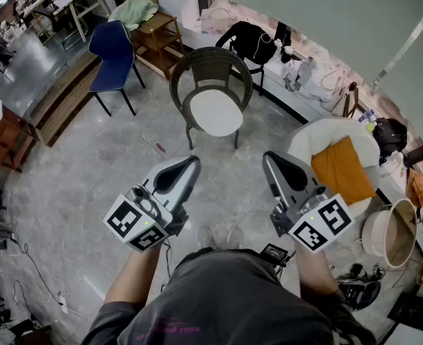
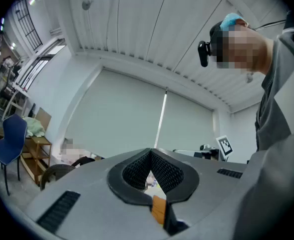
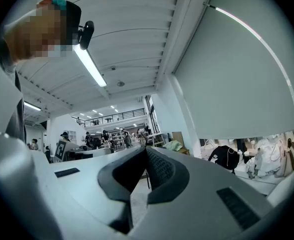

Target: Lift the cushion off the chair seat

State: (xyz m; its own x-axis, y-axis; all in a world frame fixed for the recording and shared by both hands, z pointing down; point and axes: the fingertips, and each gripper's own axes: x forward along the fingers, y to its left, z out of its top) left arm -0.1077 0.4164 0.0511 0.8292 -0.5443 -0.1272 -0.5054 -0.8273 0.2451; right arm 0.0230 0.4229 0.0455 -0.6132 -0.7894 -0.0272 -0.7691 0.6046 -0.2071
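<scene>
Grey stone floor (image 1: pixel 75 182) surrounds a dark wicker chair (image 1: pixel 211 62) whose seat carries the round white cushion (image 1: pixel 215 113), while the left tongs (image 1: pixel 190 164) and right tongs (image 1: pixel 269 158) hover well short of that chair, both closed and empty.

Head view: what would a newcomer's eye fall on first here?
The left gripper and right gripper, both shut and empty, fill the foreground. Straight ahead stands a dark wicker chair with a round white cushion on its seat. At right, an orange cushion lies in a white armchair.
</scene>
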